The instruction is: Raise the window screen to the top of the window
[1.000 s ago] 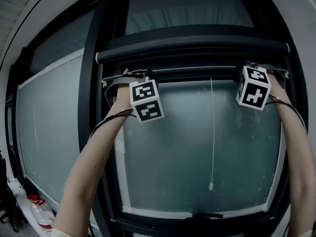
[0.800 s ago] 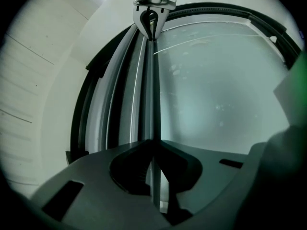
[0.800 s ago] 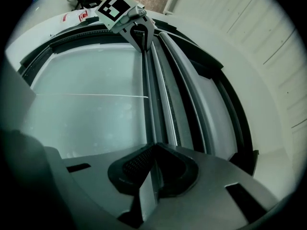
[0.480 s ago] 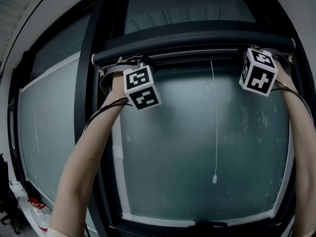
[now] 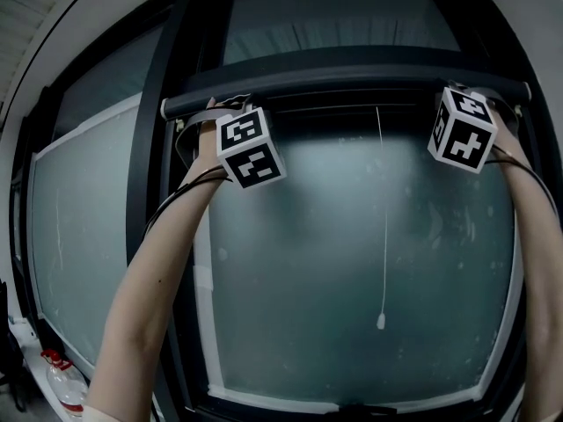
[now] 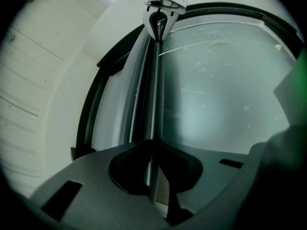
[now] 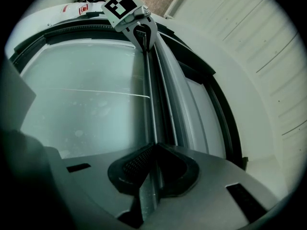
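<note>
The window screen's thin bottom bar (image 5: 352,106) sits high on the window, just under the dark roller housing (image 5: 343,82). My left gripper (image 5: 230,111) holds the bar near its left end, and my right gripper (image 5: 493,102) holds it near the right end. In the left gripper view the jaws (image 6: 152,145) are shut on the bar (image 6: 154,90), which runs straight to the other gripper (image 6: 160,18). The right gripper view shows the same from the other end: the gripper (image 7: 154,150) is shut on the bar (image 7: 149,95). Both marker cubes hide the fingertips in the head view.
A white pull cord (image 5: 384,227) hangs down the frosted pane (image 5: 352,271) between my arms. Black frame posts (image 5: 149,200) flank the window, with a second pane (image 5: 79,227) to the left. A water bottle (image 5: 66,383) stands at the lower left.
Both grippers have risen together with the bar, from a gap below the roller housing to right under it. The cord's end hangs about where it did.
</note>
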